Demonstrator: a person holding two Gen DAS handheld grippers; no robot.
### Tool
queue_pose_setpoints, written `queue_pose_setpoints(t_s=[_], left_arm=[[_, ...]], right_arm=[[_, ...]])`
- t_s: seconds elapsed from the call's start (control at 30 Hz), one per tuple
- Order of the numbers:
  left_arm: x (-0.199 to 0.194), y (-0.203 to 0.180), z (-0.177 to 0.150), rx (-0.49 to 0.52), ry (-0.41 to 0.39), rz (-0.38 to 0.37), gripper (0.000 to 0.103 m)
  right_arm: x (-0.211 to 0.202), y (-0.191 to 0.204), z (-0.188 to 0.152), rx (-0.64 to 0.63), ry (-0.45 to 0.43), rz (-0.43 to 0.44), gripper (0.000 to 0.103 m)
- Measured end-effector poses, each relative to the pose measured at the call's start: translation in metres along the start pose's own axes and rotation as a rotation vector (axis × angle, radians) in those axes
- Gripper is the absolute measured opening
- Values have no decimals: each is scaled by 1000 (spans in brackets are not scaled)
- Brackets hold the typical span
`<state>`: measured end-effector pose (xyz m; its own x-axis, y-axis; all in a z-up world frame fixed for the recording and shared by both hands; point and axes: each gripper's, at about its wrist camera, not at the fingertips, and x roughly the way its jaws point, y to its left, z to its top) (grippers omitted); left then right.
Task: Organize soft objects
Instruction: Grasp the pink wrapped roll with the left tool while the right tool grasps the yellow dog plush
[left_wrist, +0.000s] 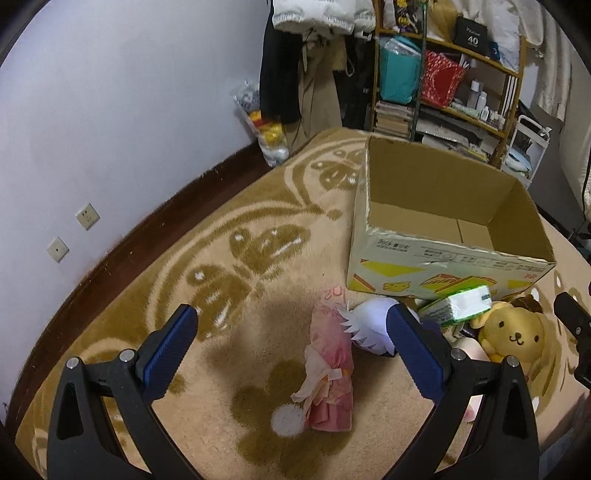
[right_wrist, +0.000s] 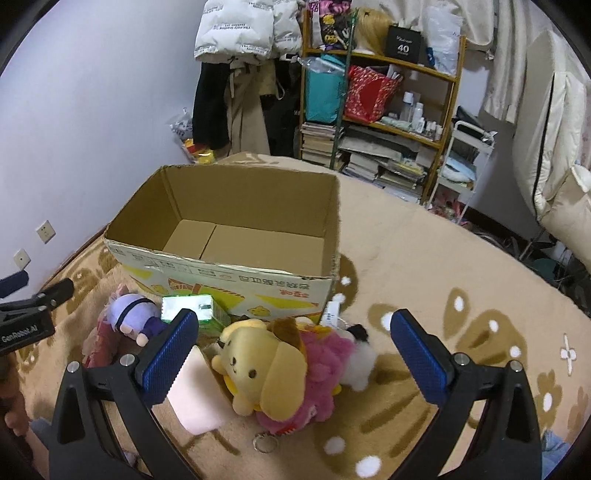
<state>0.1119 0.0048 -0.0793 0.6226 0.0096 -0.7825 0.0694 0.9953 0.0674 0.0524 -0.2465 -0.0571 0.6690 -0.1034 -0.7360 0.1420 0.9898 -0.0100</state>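
Pink doll (left_wrist: 330, 363) lengthwise toward cardboard box (left_wrist: 439, 273)

Lilac wall (left_wrist: 129, 92), dark skirting (left_wrist: 155, 229) — patterned beige carpet (left_wrist: 258, 221), cluttered wooden shelving (right_wrist: 388, 110).

Your open cardboard box (right_wrist: 236, 236) stands upright on the blanket, empty inside, at about 12 o'clock in the right wrist view. The soft things lie in a heap against its printed front wall. A yellow dog plush (right_wrist: 258, 365) lies on its side at 6 o'clock, resting on a pink fluffy toy (right_wrist: 325, 369). At 9 o'clock you have a purple-haired doll (right_wrist: 135, 314), a green packet (right_wrist: 194, 308) just beside it, and a pale pink block (right_wrist: 195, 398) touching the dog.
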Motion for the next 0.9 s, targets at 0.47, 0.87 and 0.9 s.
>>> queue_pose_setpoints(t_s=[0.47,0.87,0.9], left_arm=[[52,-7,-7,18,196,-14,101],[65,1,-13,-35,283,-57,101],[64,0,-14,-26,286,-55,101]], right_arm=[[46,4,11,-25,89,34,103],[75,7,6,-11,186,105,102],[77,7,6,-9,190,107,101]])
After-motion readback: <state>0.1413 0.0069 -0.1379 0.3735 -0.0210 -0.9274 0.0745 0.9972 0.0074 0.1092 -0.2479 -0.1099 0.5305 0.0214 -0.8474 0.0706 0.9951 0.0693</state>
